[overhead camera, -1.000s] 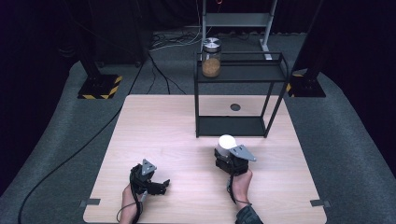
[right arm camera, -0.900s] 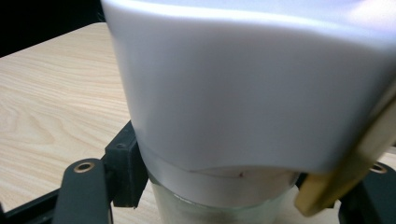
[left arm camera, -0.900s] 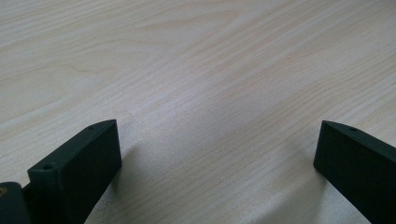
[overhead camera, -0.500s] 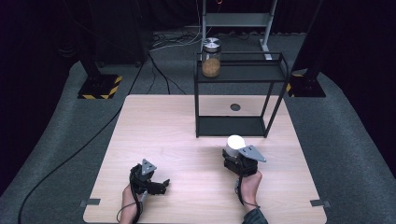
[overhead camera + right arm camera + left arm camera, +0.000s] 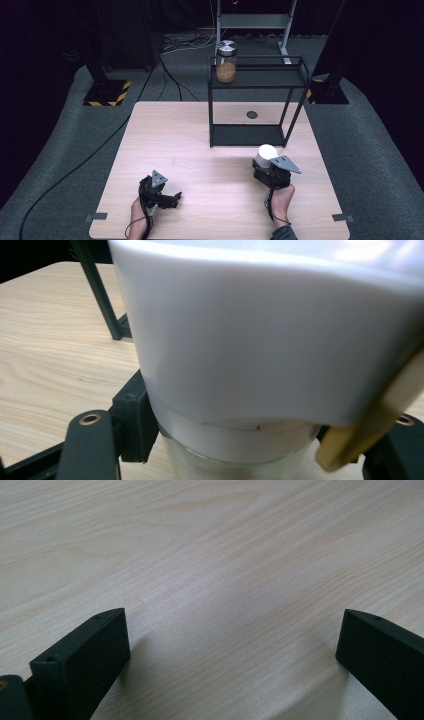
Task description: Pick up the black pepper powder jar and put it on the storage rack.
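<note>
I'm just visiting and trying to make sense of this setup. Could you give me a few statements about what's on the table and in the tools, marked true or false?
1. The right tool holds a white-capped jar. True.
2. The left tool grips a jar as well. False: its jaws stand apart over bare table, with nothing between them.
3. A jar with brownish contents stands on the top of the black rack. True.
4. That jar with the brownish contents has no lid. False: it carries a silvery lid.
5. The rack stands on the floor beside the table. False: it stands on the table's far side.
</note>
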`<action>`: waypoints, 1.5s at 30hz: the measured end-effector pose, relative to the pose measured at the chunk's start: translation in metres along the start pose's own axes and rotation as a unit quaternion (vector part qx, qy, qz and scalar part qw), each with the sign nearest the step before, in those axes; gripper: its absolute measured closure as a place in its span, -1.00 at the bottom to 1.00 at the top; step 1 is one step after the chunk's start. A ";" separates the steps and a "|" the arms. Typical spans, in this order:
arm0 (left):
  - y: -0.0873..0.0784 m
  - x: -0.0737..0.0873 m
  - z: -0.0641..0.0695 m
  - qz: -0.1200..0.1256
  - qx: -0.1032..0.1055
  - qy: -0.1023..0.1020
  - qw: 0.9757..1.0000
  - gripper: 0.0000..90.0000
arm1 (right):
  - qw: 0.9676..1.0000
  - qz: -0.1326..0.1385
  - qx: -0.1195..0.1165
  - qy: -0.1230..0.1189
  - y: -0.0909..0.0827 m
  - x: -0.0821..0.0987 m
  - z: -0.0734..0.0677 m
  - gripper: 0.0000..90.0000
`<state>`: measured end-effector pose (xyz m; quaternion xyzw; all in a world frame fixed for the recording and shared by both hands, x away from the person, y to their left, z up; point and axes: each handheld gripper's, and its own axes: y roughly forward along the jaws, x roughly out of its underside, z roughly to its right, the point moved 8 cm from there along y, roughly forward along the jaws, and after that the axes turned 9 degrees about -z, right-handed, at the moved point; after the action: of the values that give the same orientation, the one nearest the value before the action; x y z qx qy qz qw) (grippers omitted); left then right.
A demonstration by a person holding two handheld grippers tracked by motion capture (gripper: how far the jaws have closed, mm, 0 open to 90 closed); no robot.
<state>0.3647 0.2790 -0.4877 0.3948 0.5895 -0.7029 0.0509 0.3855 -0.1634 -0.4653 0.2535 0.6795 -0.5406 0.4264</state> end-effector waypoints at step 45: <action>0.000 0.000 0.000 0.000 -0.003 -0.004 1.000 -0.99 | 0.997 -0.011 0.077 0.003 -0.027 -0.011 0.052 -0.34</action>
<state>0.3650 0.2784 -0.4878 0.3922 0.5909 -0.7029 0.0543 0.3850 -0.2189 -0.4446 0.2794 0.6398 -0.5950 0.3981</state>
